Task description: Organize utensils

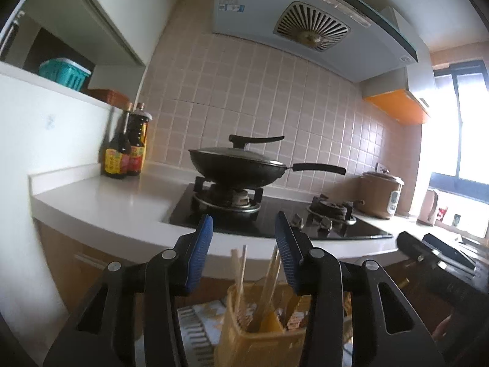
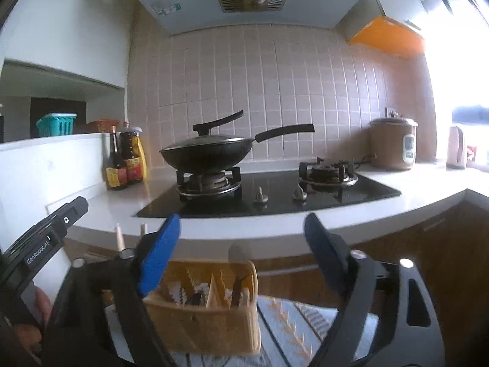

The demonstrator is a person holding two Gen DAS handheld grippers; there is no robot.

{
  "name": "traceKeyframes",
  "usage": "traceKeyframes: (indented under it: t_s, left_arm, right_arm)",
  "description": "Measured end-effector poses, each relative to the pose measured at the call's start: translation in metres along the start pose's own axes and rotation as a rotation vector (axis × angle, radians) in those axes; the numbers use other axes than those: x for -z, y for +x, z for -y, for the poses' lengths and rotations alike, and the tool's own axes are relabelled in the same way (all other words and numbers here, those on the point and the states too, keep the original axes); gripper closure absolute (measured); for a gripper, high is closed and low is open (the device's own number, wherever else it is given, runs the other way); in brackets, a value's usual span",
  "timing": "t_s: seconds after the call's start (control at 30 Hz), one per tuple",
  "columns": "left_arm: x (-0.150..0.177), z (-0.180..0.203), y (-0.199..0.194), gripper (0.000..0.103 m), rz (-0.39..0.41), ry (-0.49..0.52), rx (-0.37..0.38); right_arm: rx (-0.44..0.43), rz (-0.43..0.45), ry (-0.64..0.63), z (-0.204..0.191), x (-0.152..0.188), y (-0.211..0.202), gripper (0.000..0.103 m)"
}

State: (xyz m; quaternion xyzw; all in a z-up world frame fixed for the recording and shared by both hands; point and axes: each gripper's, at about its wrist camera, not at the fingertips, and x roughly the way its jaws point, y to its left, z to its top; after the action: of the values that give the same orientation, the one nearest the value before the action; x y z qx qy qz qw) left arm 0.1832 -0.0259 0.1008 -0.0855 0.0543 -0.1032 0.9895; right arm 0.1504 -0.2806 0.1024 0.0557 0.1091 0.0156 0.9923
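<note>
Left claw [image 1: 244, 229] and right claw [image 2: 241, 232] apart, empty, above utensil holder [image 2: 214, 321]; wok [image 2: 207, 153] beyond.

Yellow utensil holder [image 2: 211, 315] with chopsticks [image 1: 269, 278]

The slotted plastic caddy stands upright on a patterned mat, below the counter edge; pale wooden chopsticks lean inside, tips up, beside darker utensils too blurred to name.
</note>
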Motion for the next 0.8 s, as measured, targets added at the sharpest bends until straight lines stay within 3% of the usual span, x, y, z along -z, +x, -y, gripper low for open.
traceKeyframes:
  t_s: [0.07, 0.13, 0.27, 0.37, 0.43, 0.53, 0.7, 0.8]
  left_arm:
    - [0.0, -0.004, -0.015, 0.06, -0.014, -0.013, -0.004]
    - [0.006, -0.009, -0.032, 0.047, -0.039, -0.03, 0.0]
    - [0.029, -0.009, -0.062, 0.045, -0.108, -0.031, -0.022]
    - [0.049, -0.004, -0.081, 0.04, -0.126, -0.028, -0.045]
    - [0.06, 0.001, -0.09, 0.028, -0.124, -0.015, -0.055]
    - [0.072, 0.008, -0.101, 0.027, -0.106, 0.015, -0.082]
    - [0.087, 0.014, -0.117, 0.011, -0.052, 0.03, -0.163]
    - [0.099, 0.02, -0.125, 0.009, -0.005, 0.076, -0.208]
  right_arm:
    - [-0.003, -0.033, 0.017, 0.005, 0.004, -0.014, 0.027]
    - [-0.016, -0.092, 0.027, 0.008, 0.015, -0.023, 0.027]
    - [-0.015, -0.2, 0.02, 0.005, 0.052, -0.043, 0.027]
    - [-0.011, -0.21, 0.02, 0.003, 0.071, -0.058, 0.027]
    - [-0.017, -0.19, 0.019, 0.001, 0.078, -0.068, 0.027]
    - [0.019, -0.14, -0.018, -0.005, 0.086, -0.08, 0.027]
    - [0.081, -0.065, -0.034, -0.005, 0.102, -0.094, 0.016]
    - [0.141, -0.009, -0.044, -0.003, 0.11, -0.099, 0.008]
